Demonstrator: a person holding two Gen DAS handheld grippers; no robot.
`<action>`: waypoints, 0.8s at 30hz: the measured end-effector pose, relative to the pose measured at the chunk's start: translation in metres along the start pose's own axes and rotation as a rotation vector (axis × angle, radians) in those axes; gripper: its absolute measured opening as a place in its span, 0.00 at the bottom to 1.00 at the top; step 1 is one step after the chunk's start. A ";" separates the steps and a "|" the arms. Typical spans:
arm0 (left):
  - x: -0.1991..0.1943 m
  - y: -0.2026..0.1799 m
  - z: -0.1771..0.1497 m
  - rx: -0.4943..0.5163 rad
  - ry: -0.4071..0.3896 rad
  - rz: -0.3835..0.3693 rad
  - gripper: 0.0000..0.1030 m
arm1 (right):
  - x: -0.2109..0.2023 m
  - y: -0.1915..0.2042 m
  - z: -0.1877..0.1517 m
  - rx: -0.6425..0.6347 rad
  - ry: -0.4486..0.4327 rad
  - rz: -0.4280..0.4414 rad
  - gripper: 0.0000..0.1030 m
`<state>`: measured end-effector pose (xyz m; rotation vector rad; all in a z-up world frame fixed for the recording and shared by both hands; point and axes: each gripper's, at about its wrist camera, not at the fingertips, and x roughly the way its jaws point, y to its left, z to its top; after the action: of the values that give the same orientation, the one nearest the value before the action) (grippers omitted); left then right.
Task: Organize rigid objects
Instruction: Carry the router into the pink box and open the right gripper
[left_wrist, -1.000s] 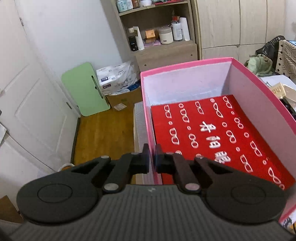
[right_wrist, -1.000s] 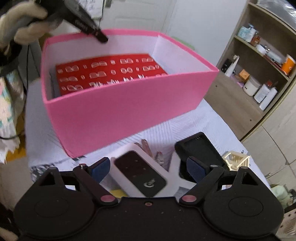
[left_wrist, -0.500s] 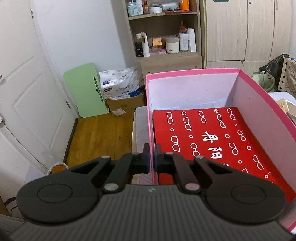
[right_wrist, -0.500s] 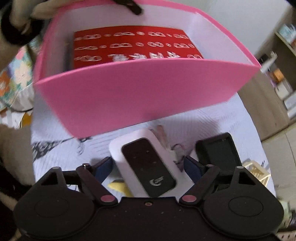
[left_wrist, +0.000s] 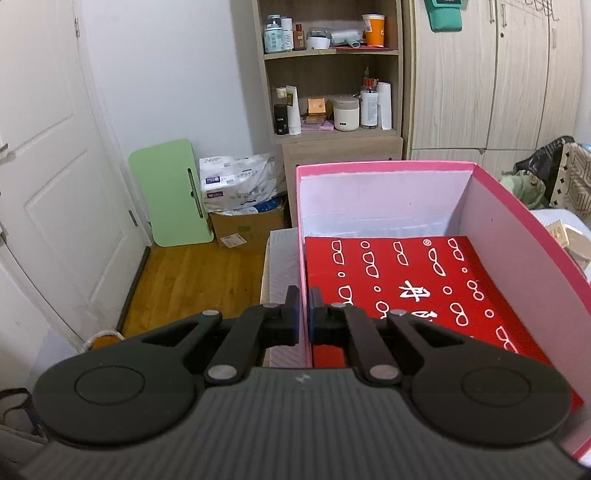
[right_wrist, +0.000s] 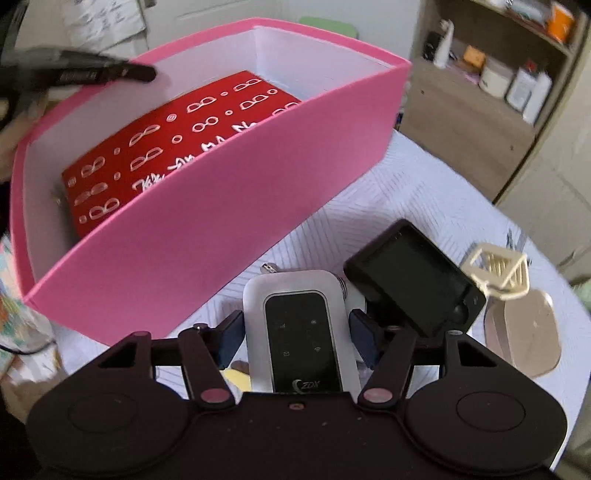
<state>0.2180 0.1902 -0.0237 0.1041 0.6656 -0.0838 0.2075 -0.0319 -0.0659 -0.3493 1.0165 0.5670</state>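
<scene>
One pink box (right_wrist: 221, 206) fills the upper left of the right wrist view, with one red patterned box (right_wrist: 173, 147) inside it. Below it, lower centre, lies one white pocket router (right_wrist: 301, 332); one black screen device (right_wrist: 413, 280) sits right of centre. At the right edge stand one cream lattice cube (right_wrist: 496, 273) and one beige oval piece (right_wrist: 524, 332).

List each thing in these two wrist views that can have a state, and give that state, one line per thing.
pink box: lidless, held by its wall
red case: lying flat inside the pink box
left gripper: jaws shut on the box wall
right gripper: jaws closing around the router
white router: flat on the cover, between the jaws
black device: tilted, screen dark
cream frame: resting on the cover, untouched
</scene>
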 end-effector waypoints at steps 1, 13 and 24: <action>0.000 0.001 -0.001 -0.006 -0.002 -0.004 0.04 | 0.001 0.003 0.000 -0.016 -0.008 -0.016 0.66; 0.002 0.006 -0.001 -0.017 -0.003 -0.048 0.03 | -0.050 0.027 0.001 0.126 -0.221 -0.152 0.63; -0.005 0.000 -0.007 -0.082 -0.013 -0.026 0.04 | -0.099 0.049 0.095 0.121 -0.456 -0.079 0.64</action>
<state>0.2095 0.1915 -0.0259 0.0163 0.6565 -0.0826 0.2046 0.0299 0.0666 -0.1410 0.5905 0.4826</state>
